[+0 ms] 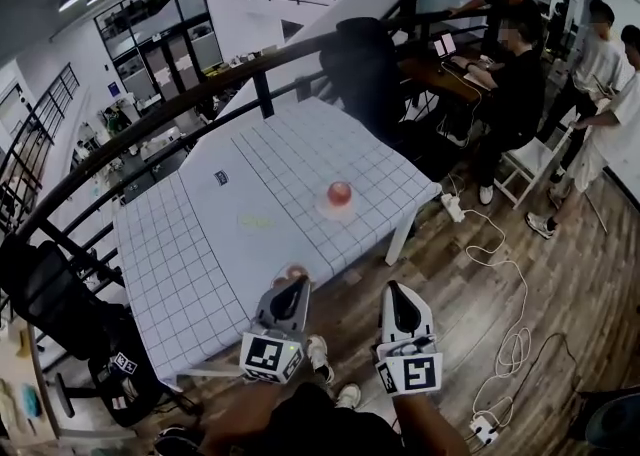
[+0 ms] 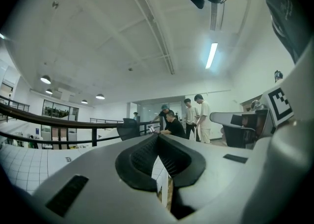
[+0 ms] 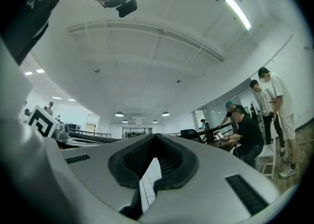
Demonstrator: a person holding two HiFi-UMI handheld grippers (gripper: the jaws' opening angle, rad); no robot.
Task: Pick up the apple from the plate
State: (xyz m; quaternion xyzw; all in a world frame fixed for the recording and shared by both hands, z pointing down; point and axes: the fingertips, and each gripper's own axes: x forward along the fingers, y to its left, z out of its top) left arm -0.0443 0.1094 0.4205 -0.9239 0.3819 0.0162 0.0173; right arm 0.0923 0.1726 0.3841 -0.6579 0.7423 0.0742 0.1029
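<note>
– Grippers are closest to the head camera, right? How do their fingers stand?

– Yes, 2 of them, low in the head view. The left gripper has its fingers pressed together with nothing between them; in its own view the dark ribbed pads meet at the tip. The right gripper is closed the same way and also empty, its pads touching at the front.

– And around them, biggest first?

– A wooden floor with white cables looping across it. On it stands 1 table under a white gridded cloth. The left gripper's tip overlaps the table's near edge, while the right gripper hangs over the floor just off that edge. Several people gather at a desk beyond the far right corner, and a black chair stands off the left corner.

– Where is the apple?

– The apple sits on a small pale plate toward the table's right corner, a little in from the near edge. It is well apart from both grippers.

– Anything else on the cloth?

– A pale green disc lies near the middle. A small dark card lies beyond it, toward the far edge. A small red thing at the near edge is half hidden by the left gripper; I cannot tell what it is.
</note>
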